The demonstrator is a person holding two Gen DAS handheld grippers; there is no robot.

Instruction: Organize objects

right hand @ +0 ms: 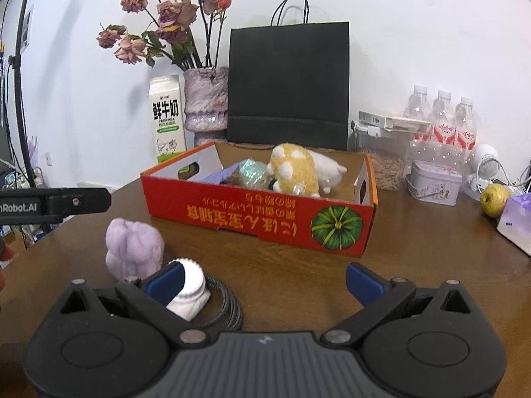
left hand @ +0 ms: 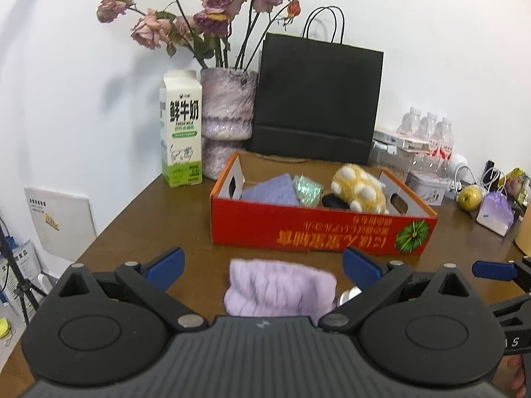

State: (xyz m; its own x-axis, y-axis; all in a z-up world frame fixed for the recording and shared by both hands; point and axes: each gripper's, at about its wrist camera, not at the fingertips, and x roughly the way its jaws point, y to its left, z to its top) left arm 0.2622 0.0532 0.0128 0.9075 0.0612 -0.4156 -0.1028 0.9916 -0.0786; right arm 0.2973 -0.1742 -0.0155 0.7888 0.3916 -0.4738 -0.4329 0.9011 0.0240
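Two items remain outside the red box (right hand: 259, 212): the lilac fuzzy cloth (left hand: 280, 288) and a white ribbed sock (right hand: 187, 290) lying on a dark coiled cable (right hand: 229, 308), both on the brown table (right hand: 415, 258) near me. My left gripper (left hand: 264, 267) has its blue pads spread wide, empty, with the cloth centred between them, box at 12 o'clock beyond. My right gripper (right hand: 265, 278) is likewise apart and empty; sock at its 10 o'clock just behind the left pad, cloth at 10 further out, box at 12. Inside the box: yellow plush toy (right hand: 293, 170), iridescent wrapped item (right hand: 254, 174), a purple folded cloth (left hand: 270, 190), a black object. Judgement: left is lined up for the cloth pick. Risks: soft pile may compress and slip out if I pinch only its top; both grippers sit close, so they could collide; closing right on the sock may snag the cable and drag it.
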